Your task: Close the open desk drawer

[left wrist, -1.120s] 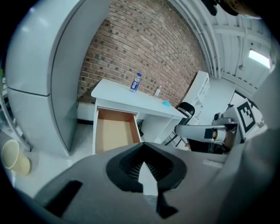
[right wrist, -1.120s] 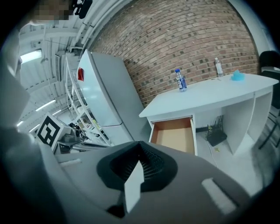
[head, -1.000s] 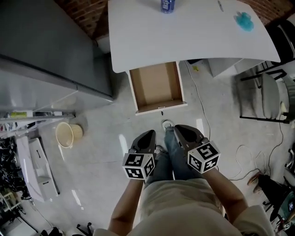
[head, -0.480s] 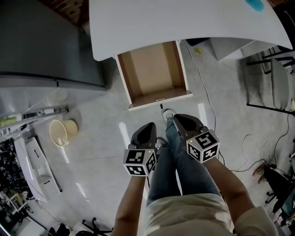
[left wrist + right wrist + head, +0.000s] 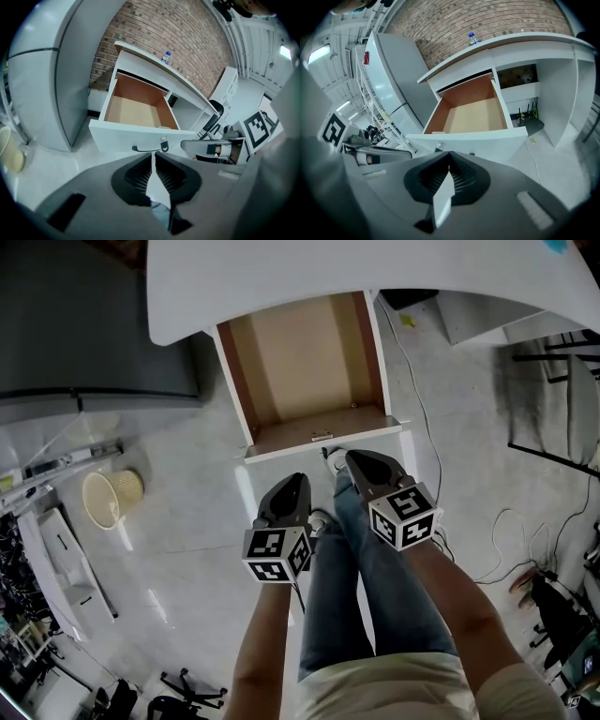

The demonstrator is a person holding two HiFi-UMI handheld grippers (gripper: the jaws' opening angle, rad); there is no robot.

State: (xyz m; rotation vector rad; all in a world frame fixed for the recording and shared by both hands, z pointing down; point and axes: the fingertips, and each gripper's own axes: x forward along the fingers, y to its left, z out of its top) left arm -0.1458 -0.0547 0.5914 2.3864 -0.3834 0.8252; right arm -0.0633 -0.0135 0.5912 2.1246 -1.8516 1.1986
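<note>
Clearly, head view: the white desk drawer with brown wooden floor [image 5: 305, 352] is sitting fully out from under the white desktop [image 5: 281, 277], closing not yet starting. Left gripper view: the left gripper [image 5: 153, 154] is just cracking its empty jaws apart. Right gripper view: the right gripper [image 5: 449, 153] is pressing empty jaws together

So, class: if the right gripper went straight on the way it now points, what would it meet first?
Probably the open drawer's white front panel, just ahead of the right gripper; how near is hard to judge.
</note>
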